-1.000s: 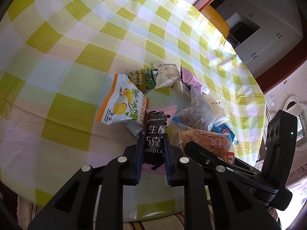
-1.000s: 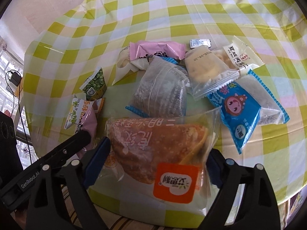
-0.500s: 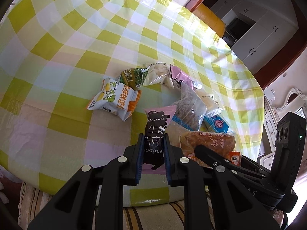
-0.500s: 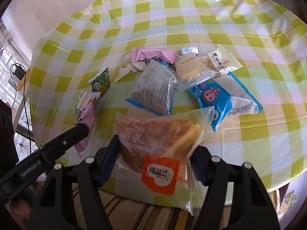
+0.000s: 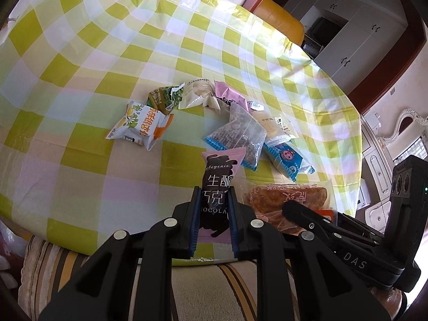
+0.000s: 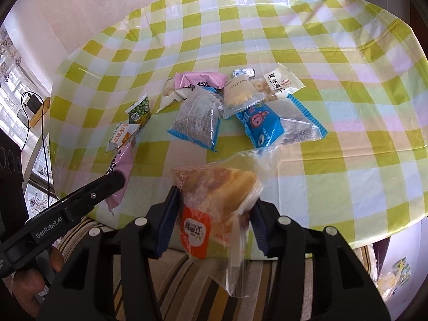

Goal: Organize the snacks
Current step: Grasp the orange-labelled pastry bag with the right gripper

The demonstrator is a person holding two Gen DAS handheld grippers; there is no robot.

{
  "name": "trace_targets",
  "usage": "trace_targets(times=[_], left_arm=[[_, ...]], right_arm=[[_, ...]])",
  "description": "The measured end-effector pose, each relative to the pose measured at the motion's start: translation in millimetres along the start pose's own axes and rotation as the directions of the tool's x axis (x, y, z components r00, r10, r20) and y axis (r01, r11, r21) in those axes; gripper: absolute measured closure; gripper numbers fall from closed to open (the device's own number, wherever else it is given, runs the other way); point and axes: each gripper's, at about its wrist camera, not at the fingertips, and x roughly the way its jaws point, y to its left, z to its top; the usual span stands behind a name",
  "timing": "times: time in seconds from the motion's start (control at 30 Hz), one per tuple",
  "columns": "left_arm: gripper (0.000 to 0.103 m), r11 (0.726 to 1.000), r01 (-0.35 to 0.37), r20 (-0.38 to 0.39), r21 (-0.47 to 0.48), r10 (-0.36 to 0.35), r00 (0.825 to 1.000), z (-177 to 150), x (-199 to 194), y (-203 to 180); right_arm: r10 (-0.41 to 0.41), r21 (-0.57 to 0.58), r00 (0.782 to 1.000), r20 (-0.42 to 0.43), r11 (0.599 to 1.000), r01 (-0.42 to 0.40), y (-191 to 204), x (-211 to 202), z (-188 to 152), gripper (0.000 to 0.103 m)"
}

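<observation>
My left gripper [image 5: 213, 214] is shut on a pink and black chocolate bar packet [image 5: 218, 187], held above the table's near edge. My right gripper [image 6: 211, 214] is shut on a clear bag of orange-brown bread [image 6: 216, 190] with an orange label; the bag also shows in the left wrist view [image 5: 286, 198]. On the checked tablecloth [image 5: 80, 61] lies a cluster of snacks: a white and orange packet [image 5: 139, 125], a green pea packet [image 5: 163, 99], a clear bag with blue ends [image 6: 198, 117], a blue cartoon packet [image 6: 260, 123] and a pink packet [image 6: 200, 80].
A striped cushion [image 6: 187, 275] lies below the table's near edge. An orange chair [image 5: 281, 21] and white cabinets [image 5: 347, 42] stand beyond the far side. A charger with a cable [image 6: 33, 104] sits on a ledge at the left.
Both grippers have pulled back and up from the table with their packets. The snack cluster now looks smaller and farther. The bread bag has folded narrower between the right fingers.
</observation>
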Motion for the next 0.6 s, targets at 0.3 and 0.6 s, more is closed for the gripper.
trace_targets(times=[0.3, 0.6], left_arm=[[0.085, 1.0, -0.008, -0.004, -0.007, 0.008, 1.0, -2.1, 0.3, 0.3], [0.085, 1.0, -0.005, -0.001, 0.001, 0.005, 1.0, -4.8, -1.9, -3.4]], right_arm=[[0.03, -0.048, 0.998, -0.062, 0.998, -0.033, 18.9, 21.1, -0.4, 0.039], [0.015, -0.066, 1.0, 0.016, 0.998, -0.013, 20.0, -0.9, -1.6, 0.057]])
